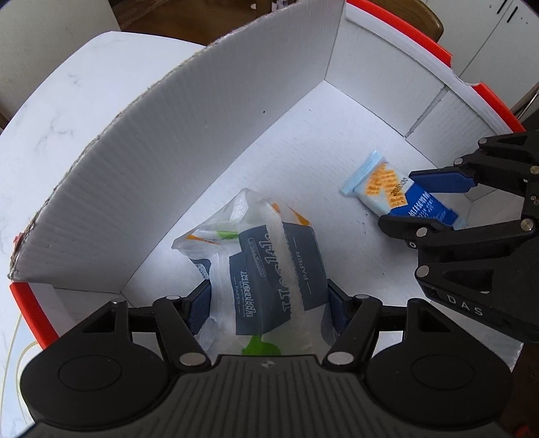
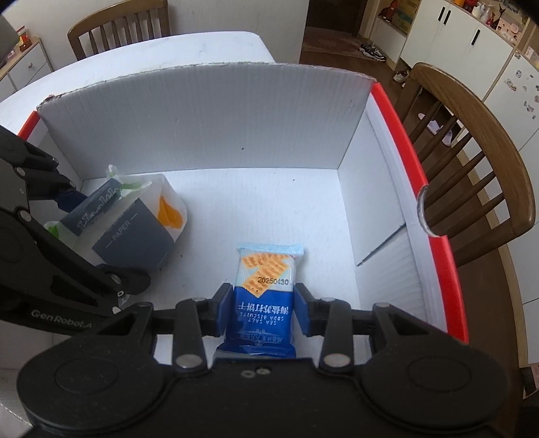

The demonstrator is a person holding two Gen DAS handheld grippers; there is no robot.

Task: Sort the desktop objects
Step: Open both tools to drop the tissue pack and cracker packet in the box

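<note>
Both grippers reach into a white corrugated box with red rims (image 1: 209, 141) (image 2: 209, 134). My left gripper (image 1: 267, 300) is shut on a pack of tissues (image 1: 269, 266) in clear wrap with dark blue labels; the pack rests low over the box floor at its left side and also shows in the right wrist view (image 2: 131, 229). My right gripper (image 2: 261, 311) has its blue pads on both sides of a blue and white soda biscuit packet (image 2: 262, 293), which lies on the box floor; the left wrist view shows the same grip (image 1: 397, 198).
The box stands on a white marble-look table (image 1: 57, 111) (image 2: 168, 50). Wooden chairs stand behind the table (image 2: 118, 27) and to the right of the box (image 2: 471, 158). White cabinets (image 2: 471, 43) line the far right wall.
</note>
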